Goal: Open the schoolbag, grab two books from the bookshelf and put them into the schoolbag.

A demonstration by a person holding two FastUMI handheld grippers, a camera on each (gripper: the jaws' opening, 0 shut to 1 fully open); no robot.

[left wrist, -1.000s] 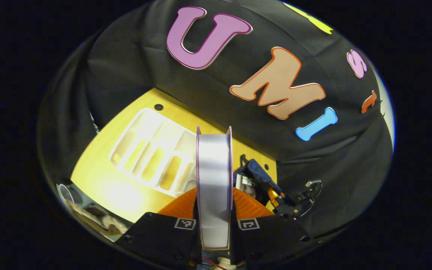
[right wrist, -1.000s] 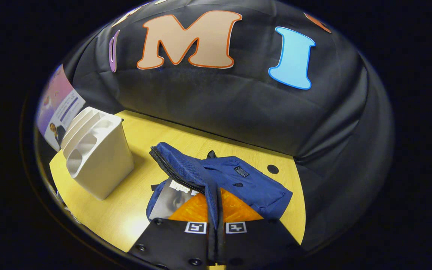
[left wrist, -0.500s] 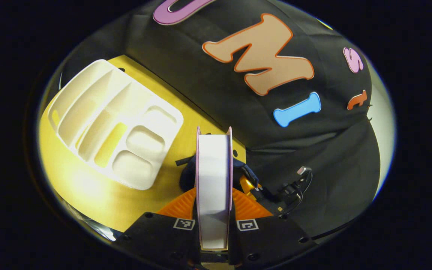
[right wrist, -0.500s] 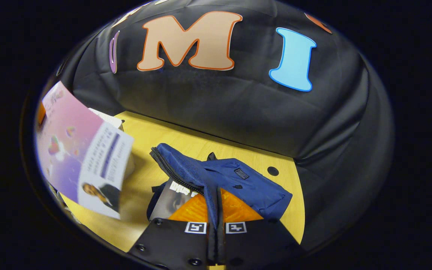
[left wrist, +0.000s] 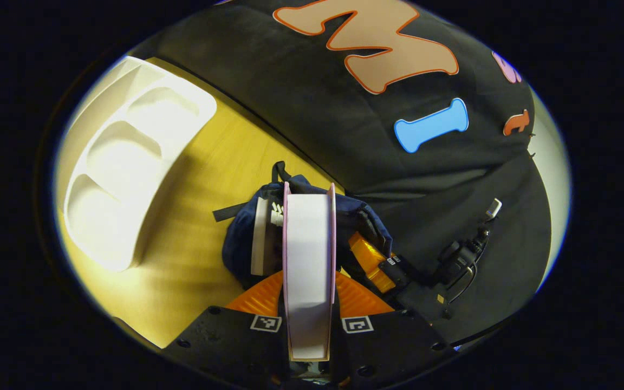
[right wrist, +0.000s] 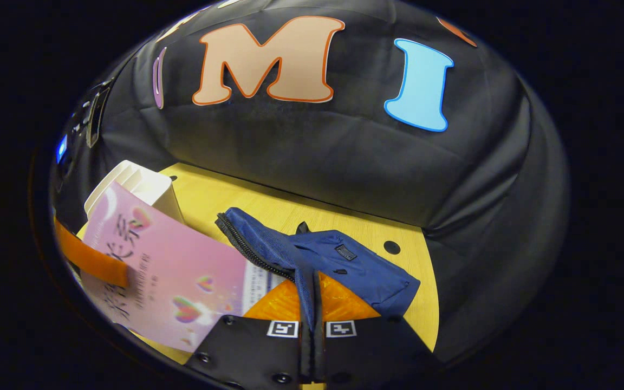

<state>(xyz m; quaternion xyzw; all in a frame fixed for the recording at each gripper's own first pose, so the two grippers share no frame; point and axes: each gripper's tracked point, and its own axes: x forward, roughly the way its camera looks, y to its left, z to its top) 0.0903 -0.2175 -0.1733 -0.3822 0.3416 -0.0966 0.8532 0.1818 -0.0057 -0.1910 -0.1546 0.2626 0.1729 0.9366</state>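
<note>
In the left gripper view the pink book (left wrist: 309,271) clamped in the left gripper (left wrist: 309,303) has travelled from over the white bookshelf (left wrist: 128,162) to just above the blue schoolbag (left wrist: 247,238), where a first book (left wrist: 260,235) now shows in the opening; the bookshelf has slid to the upper left. In the right gripper view the book's pink cover (right wrist: 176,271) has swung in from the left edge, now hiding the bag's opening and most of the bookshelf (right wrist: 138,181).

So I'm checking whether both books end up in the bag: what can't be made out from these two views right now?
- Schoolbag interior, left gripper view: the pink book blocks the opening.
- First book, left gripper view: just one edge shows; depth unclear.
- Bookshelf, right gripper view: the pink book hides most of it.
- Left gripper, right gripper view: one orange finger shows, its body cut off by the edge.
</note>
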